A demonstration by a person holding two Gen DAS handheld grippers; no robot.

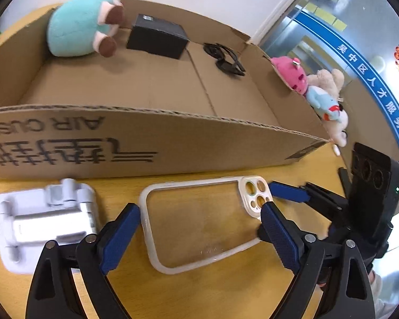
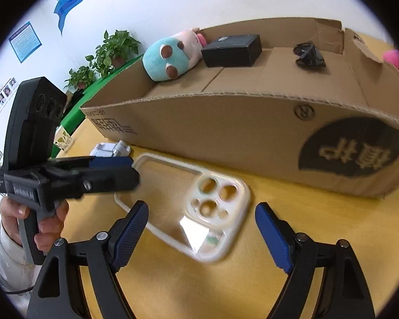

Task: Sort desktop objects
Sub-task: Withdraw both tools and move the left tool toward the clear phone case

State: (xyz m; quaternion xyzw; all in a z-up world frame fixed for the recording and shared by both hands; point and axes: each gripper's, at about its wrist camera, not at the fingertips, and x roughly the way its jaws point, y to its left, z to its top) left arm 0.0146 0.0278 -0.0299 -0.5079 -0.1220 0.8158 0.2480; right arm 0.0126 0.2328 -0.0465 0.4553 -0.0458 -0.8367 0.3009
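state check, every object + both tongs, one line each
left tongs: open, astride the case
right tongs: open, empty
phone case: flat on table, not gripped
cardboard box: top open, on table
teal plush: in box, on its side
black box: in box, closed
sunglasses: in box, folded
white stand: on table beside case, folded
plush pile: outside box

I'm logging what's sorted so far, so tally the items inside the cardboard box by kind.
Teal and pink plush toy: 1
Black rectangular box: 1
Black folded sunglasses: 1
Total in the open brown cardboard box: 3
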